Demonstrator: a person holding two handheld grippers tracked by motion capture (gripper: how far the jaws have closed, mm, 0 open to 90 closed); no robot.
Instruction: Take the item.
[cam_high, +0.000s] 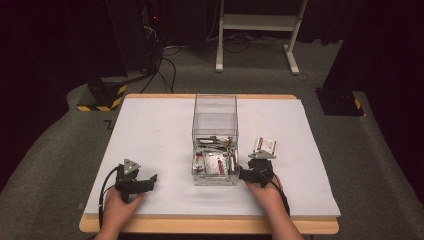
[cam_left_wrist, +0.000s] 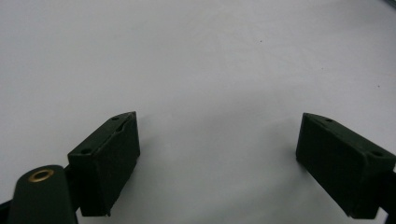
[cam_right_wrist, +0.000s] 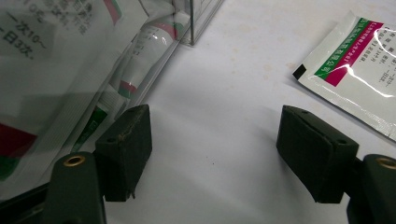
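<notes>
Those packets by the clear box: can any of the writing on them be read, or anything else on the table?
"一次10" and, under it, "日3次": on a packet inside the clear box, seen rotated through its wall.
Rows of small print on the loose packet lying on the table: too blurred to read.
Packets in the high view: too small to read.

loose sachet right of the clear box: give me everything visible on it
The loose sachet is a flat, glossy foil-like packet, white with a green and magenta band and small dark print; in the right gripper view a black mark sits at its near corner. It looks sealed. It lies flat on the white table cover, apart from the clear box, just beyond the right gripper. That gripper's jaws stand open with bare surface between them; nothing touches the sachet but the cover.
</notes>
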